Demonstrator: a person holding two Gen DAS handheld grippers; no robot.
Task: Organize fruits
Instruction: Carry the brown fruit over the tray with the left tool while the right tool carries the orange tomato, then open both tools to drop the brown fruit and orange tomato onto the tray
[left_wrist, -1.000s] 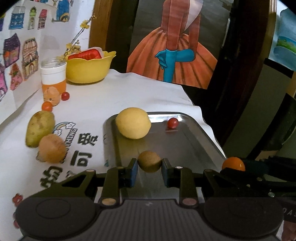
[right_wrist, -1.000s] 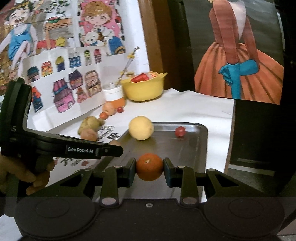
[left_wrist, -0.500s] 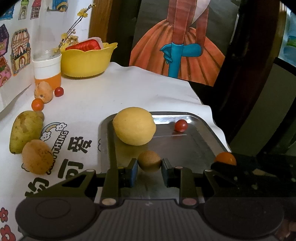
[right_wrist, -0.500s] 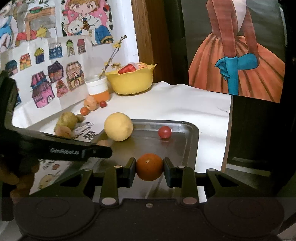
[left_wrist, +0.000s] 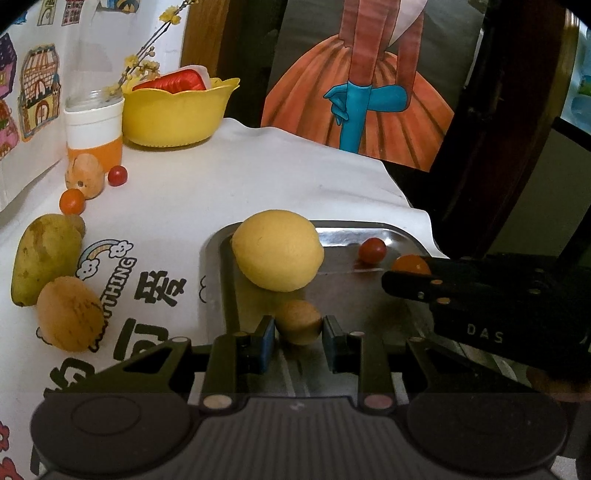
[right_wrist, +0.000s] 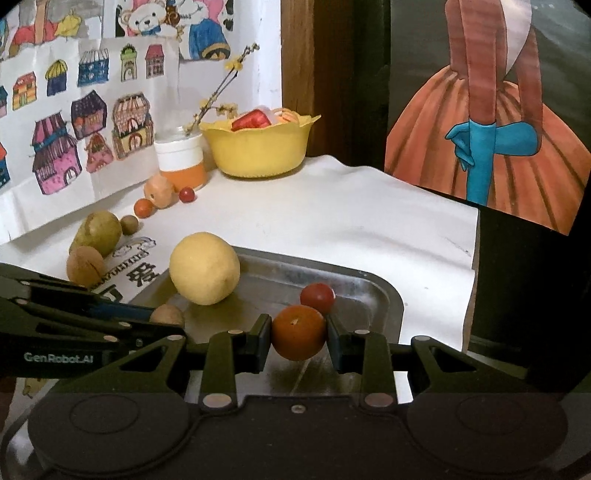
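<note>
Over a metal tray (right_wrist: 384, 295), the left gripper (left_wrist: 298, 334) pinches a small brown fruit (left_wrist: 299, 321) while the right gripper (right_wrist: 298, 339) pinches an orange (right_wrist: 298, 332) — both just above the tray (a large yellow fruit (right_wrist: 204, 267) and a cherry tomato (right_wrist: 317, 294) lie in it).
</note>
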